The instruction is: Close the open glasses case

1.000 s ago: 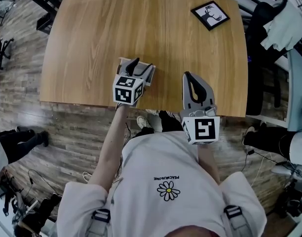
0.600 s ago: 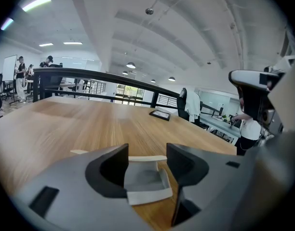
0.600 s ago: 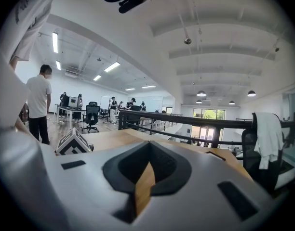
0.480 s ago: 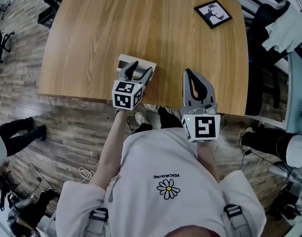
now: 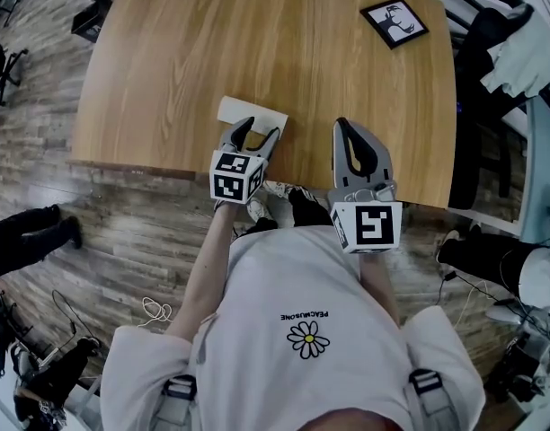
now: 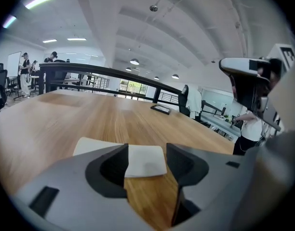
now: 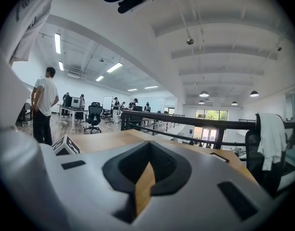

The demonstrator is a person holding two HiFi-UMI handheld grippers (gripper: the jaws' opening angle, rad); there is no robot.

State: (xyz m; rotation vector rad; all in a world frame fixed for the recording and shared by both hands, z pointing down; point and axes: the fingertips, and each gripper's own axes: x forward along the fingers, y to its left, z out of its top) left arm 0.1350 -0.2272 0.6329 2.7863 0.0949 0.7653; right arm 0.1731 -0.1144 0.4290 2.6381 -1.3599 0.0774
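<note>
- Left gripper [image 5: 261,130]: jaws apart, holding nothing, tips just short of the white case [image 5: 248,112].
- Right gripper [image 5: 343,126]: jaws pressed together, empty, right of the case.
- Case lies flat on the table [image 5: 194,43].
- Frame [image 5: 394,22]: well beyond the case.

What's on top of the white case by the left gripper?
Nothing rests on the white case. The left gripper, jaws apart, covers its near edge in the head view. Its inside is hidden.

White T-shirt [image 5: 293,277] with daisy print [image 5: 308,338], grey buckled shoulder straps [image 5: 178,393], grey left gripper [image 5: 260,131] and right gripper [image 5: 341,126], black-and-white marker cubes [image 5: 236,175]
</note>
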